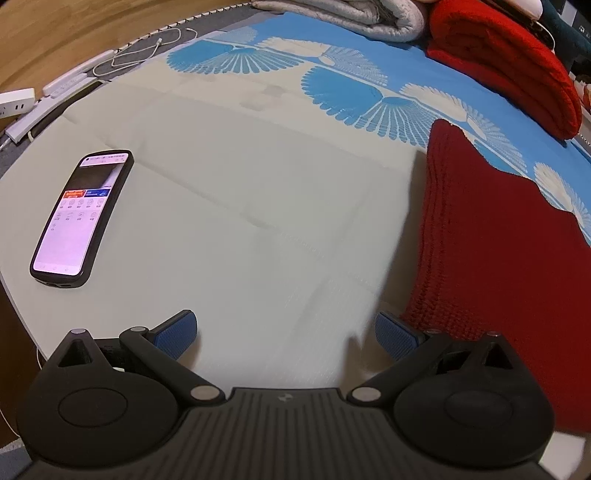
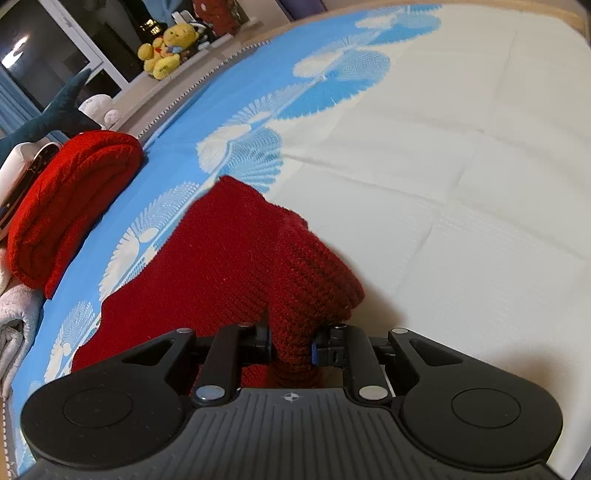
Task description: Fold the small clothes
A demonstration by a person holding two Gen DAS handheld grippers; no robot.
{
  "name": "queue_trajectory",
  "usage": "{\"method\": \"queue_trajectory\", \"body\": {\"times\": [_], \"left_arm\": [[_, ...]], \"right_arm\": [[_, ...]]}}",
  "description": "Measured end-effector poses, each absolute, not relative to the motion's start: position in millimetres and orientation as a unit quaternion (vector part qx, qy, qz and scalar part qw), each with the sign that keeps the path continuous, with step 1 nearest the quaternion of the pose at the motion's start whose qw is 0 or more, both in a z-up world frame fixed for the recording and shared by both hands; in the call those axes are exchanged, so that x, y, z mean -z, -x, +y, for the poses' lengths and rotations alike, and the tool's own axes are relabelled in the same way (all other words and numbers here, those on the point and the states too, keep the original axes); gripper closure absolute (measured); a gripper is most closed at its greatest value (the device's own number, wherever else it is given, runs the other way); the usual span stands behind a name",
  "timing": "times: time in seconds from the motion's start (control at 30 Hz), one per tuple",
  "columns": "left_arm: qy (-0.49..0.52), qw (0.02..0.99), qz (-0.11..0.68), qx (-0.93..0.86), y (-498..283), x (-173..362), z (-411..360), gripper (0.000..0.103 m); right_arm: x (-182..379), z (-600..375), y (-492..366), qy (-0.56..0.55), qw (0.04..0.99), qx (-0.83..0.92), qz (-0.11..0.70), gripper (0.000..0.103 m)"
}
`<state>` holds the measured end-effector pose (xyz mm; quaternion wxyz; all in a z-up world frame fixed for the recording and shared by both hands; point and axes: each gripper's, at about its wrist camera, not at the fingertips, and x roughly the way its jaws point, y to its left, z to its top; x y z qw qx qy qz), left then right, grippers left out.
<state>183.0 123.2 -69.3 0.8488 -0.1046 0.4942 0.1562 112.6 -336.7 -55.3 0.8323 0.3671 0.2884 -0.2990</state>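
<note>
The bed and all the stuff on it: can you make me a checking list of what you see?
Surface: bed cover, cream with a blue fan pattern.
Job's things: dark red knit garment lying partly bunched; bright red folded knit set aside near the edge.
Clutter: phone, screen lit, lying flat; grey folded blanket.
Grippers: left gripper open, nothing between its fingers; right gripper shut on the dark red knit garment.
Cables: white cable and power strip at the bed's edge.
Surroundings: yellow plush toy on a ledge; dark window.

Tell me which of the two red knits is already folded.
The bright red knit at the bed's edge, rolled into a thick bundle. The darker red knit lies spread, pinched by the right gripper.
</note>
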Motion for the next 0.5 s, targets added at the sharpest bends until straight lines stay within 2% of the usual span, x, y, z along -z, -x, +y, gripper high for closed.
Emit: {"method": "queue_trajectory", "body": {"times": [0.17,0.3,0.5], "left_arm": [[0.104,0.852,0.49,-0.155,-183,69,123,0.001],[0.105,0.853,0.488,-0.154,-183,68,122,0.001],[0.121,0.85,0.49,-0.152,-183,68,126,0.001]], "right_arm": [[10,-295,-131,-0.252,0.892,0.27,0.262,0.086],[-26,-225,-152,-0.133,0.942,0.199,0.233,0.087],[-21,-73,-153,0.096,0.979,0.015,0.178,0.087]]}}
